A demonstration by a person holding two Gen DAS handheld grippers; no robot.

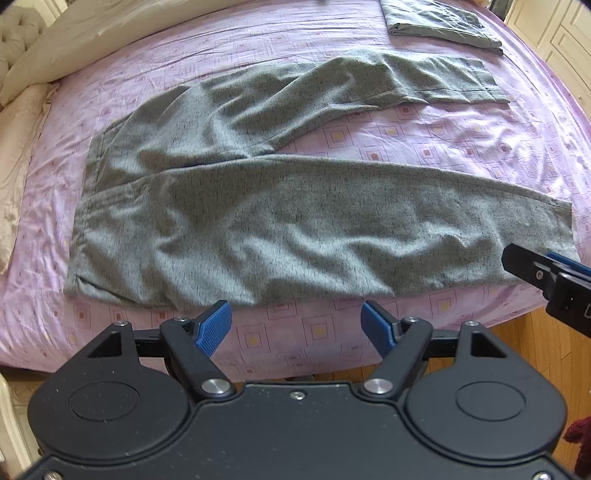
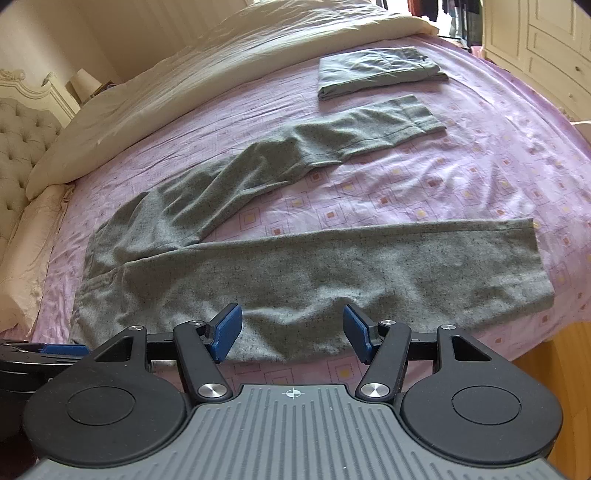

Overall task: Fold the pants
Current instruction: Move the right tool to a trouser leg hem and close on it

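Grey speckled pants [image 1: 280, 221] [image 2: 332, 273] lie spread on the pink bed sheet [image 1: 424, 140], waistband to the left, both legs running right. The far leg bends away toward the back right. My left gripper [image 1: 295, 325] hovers open over the sheet just in front of the near leg's front edge, nothing between its blue pads [image 1: 214, 326]. My right gripper [image 2: 291, 334] stands open above the near leg's front edge, its pads empty; it also shows at the right edge of the left wrist view [image 1: 554, 273], near the near leg's cuff.
A folded grey garment [image 1: 439, 22] [image 2: 376, 70] lies at the back right of the bed. A cream duvet [image 2: 184, 85] and pillows cover the far left. A tufted headboard [image 2: 26, 136] is at left; wooden floor [image 1: 532, 350] lies beside the bed's near edge.
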